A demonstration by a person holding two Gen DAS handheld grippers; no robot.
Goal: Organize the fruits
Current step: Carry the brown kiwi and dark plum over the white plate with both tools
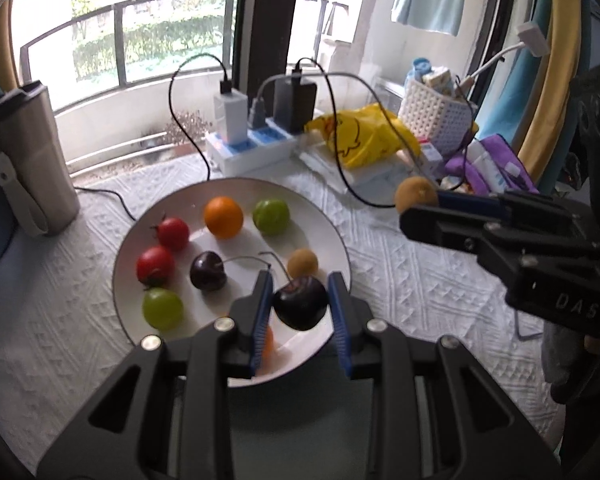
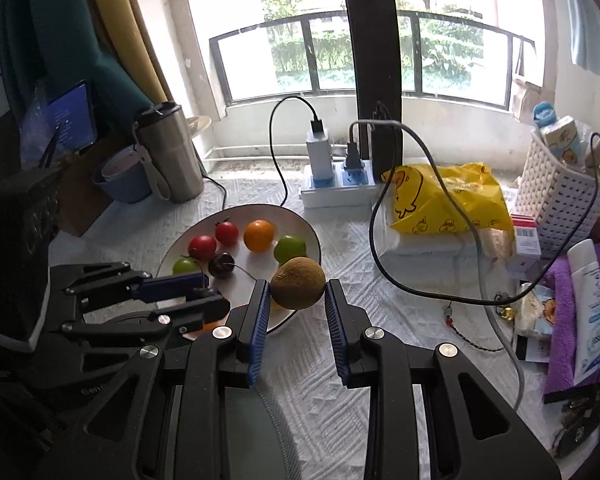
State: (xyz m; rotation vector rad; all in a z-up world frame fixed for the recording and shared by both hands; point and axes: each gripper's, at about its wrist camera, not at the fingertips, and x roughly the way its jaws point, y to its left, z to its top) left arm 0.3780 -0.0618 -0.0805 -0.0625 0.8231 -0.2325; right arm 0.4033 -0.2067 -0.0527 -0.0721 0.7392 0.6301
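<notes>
A dark cherry [image 1: 300, 303] is pinched between the blue fingers of the left claw [image 1: 300, 300] and held just above the near part of the white plate [image 1: 332, 240]. A brown, rough-skinned fruit [image 2: 297, 289] is gripped by the right claw [image 2: 297, 300] beside the plate's right edge, over the white-clothed table [image 2: 340, 264]. On the plate are seen two tomatoes [image 1: 156, 266], an orange [image 1: 223, 217], two green fruits [image 1: 271, 216], another cherry [image 1: 208, 271] and a second brown fruit [image 1: 302, 263].

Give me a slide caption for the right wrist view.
Right gripper holds a brown longan beside the fruit plate.
</notes>
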